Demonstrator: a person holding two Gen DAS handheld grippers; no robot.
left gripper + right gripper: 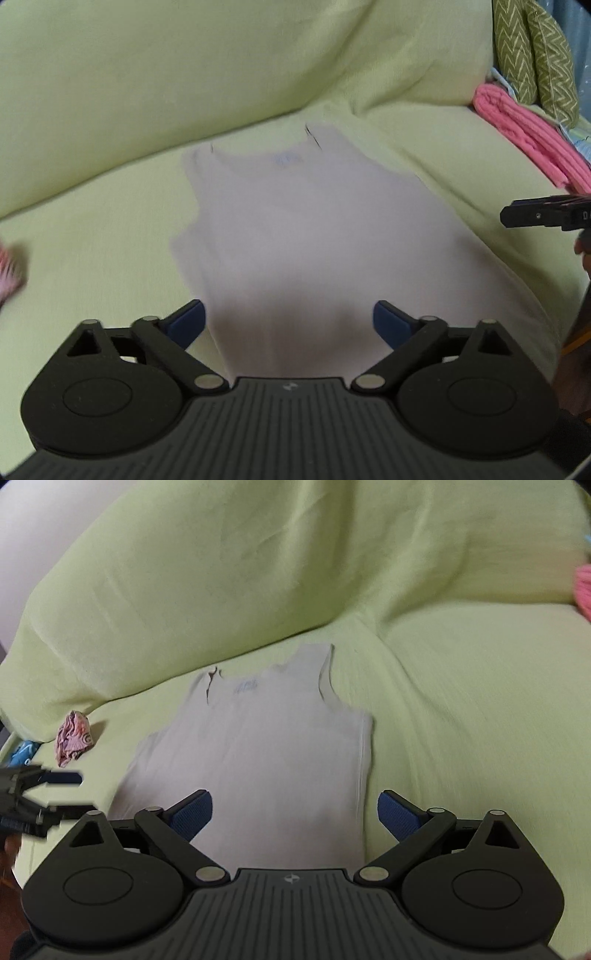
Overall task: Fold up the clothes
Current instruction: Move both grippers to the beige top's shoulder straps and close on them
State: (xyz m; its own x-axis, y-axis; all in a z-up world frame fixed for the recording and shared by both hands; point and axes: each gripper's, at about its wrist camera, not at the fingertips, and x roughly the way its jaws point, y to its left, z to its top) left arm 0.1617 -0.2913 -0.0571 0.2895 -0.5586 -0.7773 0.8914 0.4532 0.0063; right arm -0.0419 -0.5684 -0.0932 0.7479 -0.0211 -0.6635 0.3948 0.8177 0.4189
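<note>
Sleeveless white cotton vest (295, 236) spread flat on lime-green sofa cover (110, 240), neckline toward 12 o'clock. Left hand-held gripper (288, 321) and right hand-held gripper (294, 810) both spread apart, gripping nothing.

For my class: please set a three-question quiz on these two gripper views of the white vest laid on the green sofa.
1. True or false: the left gripper is shut on the white vest.
2. The pink folded cloth lies: A) on the vest, B) at the sofa's far right, C) in a gripper.
3. Fill in: the vest's neckline points ____ from both grippers.

Key: 1 false, both the left gripper and the right gripper are open; 2 B; 3 away.
</note>
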